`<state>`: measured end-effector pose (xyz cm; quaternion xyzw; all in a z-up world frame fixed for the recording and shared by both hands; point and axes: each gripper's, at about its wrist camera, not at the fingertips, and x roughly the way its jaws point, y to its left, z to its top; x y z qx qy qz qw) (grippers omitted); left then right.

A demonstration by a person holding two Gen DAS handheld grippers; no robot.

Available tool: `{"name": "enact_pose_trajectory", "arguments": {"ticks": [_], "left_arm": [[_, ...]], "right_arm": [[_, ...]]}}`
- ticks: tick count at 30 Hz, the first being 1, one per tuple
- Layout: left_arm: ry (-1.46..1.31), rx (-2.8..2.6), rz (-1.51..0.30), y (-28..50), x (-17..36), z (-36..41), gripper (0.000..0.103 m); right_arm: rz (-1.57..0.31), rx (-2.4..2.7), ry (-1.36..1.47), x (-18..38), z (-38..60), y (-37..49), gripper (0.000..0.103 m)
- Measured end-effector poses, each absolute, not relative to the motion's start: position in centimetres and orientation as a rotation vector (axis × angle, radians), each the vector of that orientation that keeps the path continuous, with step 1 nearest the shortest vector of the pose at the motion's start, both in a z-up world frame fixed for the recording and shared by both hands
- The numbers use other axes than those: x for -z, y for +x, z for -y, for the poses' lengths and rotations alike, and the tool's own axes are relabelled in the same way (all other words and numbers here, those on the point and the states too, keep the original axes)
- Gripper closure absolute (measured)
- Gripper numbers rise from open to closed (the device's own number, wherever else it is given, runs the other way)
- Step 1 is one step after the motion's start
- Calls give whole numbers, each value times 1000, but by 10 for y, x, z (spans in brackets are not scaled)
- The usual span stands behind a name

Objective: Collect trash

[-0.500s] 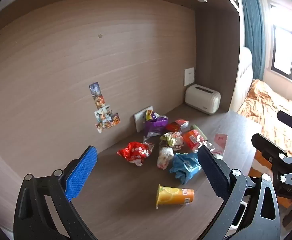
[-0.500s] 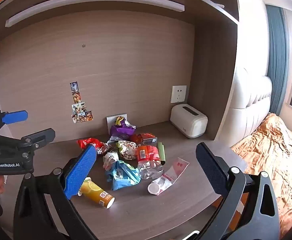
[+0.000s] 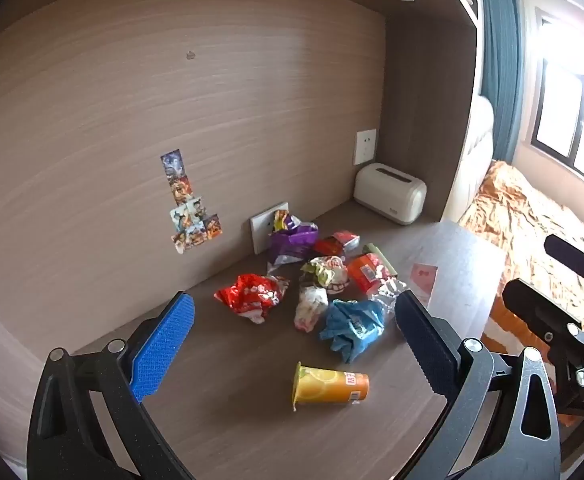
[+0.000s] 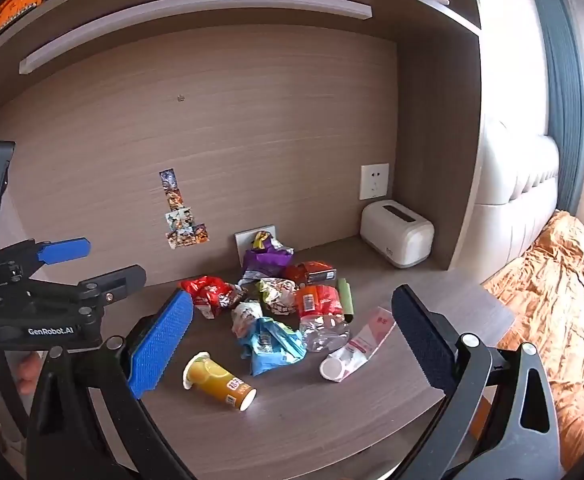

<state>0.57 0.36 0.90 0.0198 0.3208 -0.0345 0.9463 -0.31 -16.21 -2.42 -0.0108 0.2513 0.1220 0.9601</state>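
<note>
**Trash heaped on the tabletop, both grippers empty above it**

The wooden tabletop (image 4: 332,420) carries everything, with a bed in orange covers (image 4: 552,300) beyond its right edge. A cream toaster (image 4: 398,236) stands in the back corner, well apart from the trash pile (image 4: 284,308) in the middle. The right wrist view alone shows a flattened pink-and-white carton (image 4: 358,346) with its open round end toward the camera and a crushed clear bottle (image 4: 324,330) – in the left view the near finger hides most of both. Around them lie a blue wrapper (image 3: 352,328), a red wrapper (image 3: 252,296) and a purple bag (image 3: 292,240) leaning by the wall plate. A yellow cup (image 3: 330,386) lies on its side nearest the cameras; whether anything is inside cannot be told. The left gripper (image 3: 292,344) and the right gripper (image 4: 292,340) both hover short of the pile – jaws wide apart, nothing between them.
</note>
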Motion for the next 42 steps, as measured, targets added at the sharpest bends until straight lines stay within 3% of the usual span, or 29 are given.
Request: {"name": "enact_pose_trajectory", "arguments": {"ticks": [42], "left_arm": [[84, 86, -656, 10, 8, -9, 5]], "right_arm": [[-442, -129, -129, 22, 145, -6, 3]]}}
